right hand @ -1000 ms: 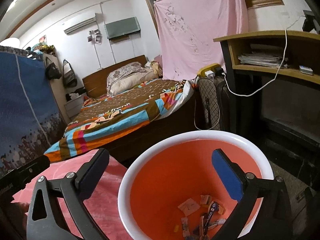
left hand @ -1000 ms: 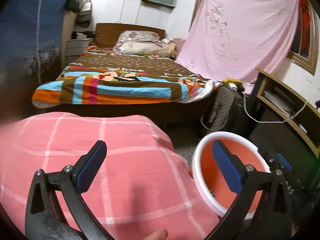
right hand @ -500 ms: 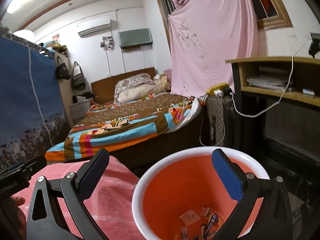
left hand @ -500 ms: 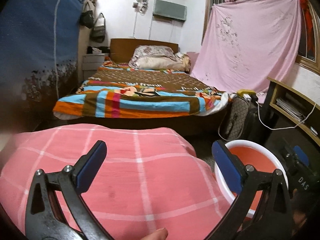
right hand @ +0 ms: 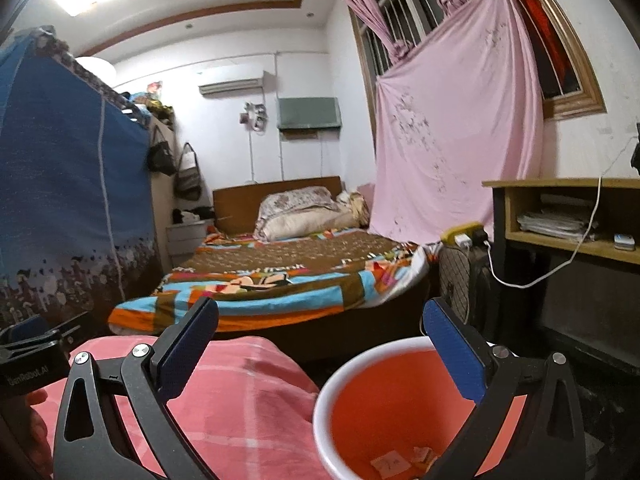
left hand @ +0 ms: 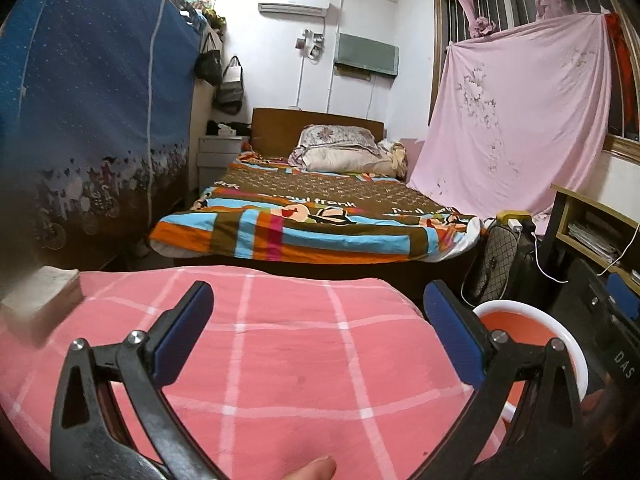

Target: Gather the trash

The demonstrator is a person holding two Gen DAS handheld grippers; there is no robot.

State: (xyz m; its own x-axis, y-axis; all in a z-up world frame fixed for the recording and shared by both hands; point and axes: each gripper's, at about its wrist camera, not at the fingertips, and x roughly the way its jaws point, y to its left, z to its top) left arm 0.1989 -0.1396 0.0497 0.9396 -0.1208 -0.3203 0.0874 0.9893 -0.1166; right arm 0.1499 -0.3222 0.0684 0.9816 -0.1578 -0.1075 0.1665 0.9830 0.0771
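An orange trash bin with a white rim (right hand: 384, 400) stands on the floor at the right of a table under a pink checked cloth (left hand: 288, 360). Paper scraps (right hand: 390, 462) lie at its bottom. My right gripper (right hand: 320, 344) is open and empty above the bin's near rim. My left gripper (left hand: 318, 328) is open and empty over the pink cloth; the bin (left hand: 528, 328) shows at its right, partly behind the right finger. The right gripper's body (left hand: 616, 336) shows at the far right of the left wrist view.
A bed with a striped colourful blanket (left hand: 320, 224) lies ahead. A blue fabric wardrobe (left hand: 88, 120) is at the left. A wooden desk shelf with papers and a white cable (right hand: 568, 220) stands at the right, a checked bag (right hand: 460, 276) beside it. A grey block (left hand: 40, 300) sits at the table's left edge.
Both grippers have tilted up and drawn back; the bin sits lower and smaller in both views. More of the room and ceiling shows. Both stay open and empty.
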